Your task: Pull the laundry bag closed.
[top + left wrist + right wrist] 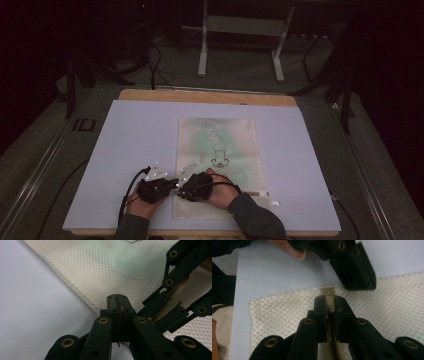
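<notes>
Two grippers meet at the near left corner of a cream mesh zipper bag [218, 150] lying flat on a pale blue mat [125, 150] over a wooden table [150, 95]. On the left, the left gripper [172, 184] has its jaws pressed together at the bag's edge; in the left gripper view [117, 300] a thin red and dark sliver shows between them, but I cannot tell whether they pinch the mesh. Just beside it to the right, the right gripper [179, 192] is clamped on the beige zipper tape [329, 293], whose end sticks out past the jaws [329, 301].
</notes>
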The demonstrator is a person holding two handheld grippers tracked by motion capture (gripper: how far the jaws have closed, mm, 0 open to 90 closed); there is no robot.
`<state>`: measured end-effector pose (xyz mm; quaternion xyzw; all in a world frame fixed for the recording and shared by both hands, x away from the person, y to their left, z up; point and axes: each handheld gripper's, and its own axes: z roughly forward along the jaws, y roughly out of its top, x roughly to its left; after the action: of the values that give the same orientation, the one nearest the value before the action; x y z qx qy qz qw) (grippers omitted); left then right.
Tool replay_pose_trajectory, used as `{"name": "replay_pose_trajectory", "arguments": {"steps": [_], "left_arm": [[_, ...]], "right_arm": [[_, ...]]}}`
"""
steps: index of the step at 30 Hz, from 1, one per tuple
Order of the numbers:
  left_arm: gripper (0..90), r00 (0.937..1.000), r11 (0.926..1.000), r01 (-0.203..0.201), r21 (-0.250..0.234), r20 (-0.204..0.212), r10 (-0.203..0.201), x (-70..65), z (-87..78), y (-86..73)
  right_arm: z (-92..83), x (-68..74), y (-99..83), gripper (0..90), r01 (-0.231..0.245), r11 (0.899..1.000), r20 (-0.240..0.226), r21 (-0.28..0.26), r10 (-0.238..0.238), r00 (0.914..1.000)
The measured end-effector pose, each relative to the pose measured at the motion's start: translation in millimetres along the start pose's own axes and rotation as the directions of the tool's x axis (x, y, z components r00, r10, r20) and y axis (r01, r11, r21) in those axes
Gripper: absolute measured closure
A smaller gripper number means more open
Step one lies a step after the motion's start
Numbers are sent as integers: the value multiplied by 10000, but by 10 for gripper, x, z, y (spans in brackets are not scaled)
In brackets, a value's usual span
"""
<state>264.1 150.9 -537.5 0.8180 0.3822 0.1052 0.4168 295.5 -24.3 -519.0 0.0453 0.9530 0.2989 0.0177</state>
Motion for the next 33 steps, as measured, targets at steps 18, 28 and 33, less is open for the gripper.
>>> {"name": "replay_pose_trajectory", "arguments": {"steps": [18, 28, 33], "left_arm": [[895, 9997, 9988, 58, 482, 240, -70, -10, 27, -25], [897, 9998, 9985, -92, 534, 154, 83, -22, 31, -21], [897, 9998, 9986, -5, 529, 212, -6, -12, 31, -22]], "right_arm": [[-10, -9, -8, 823, 5, 10000, -61, 32, -5, 10000], [-38, -24, -26, 825, 99, 9998, -103, 177, -97, 9999], [-45, -28, -32, 826, 165, 9996, -112, 238, -162, 9998]]}}
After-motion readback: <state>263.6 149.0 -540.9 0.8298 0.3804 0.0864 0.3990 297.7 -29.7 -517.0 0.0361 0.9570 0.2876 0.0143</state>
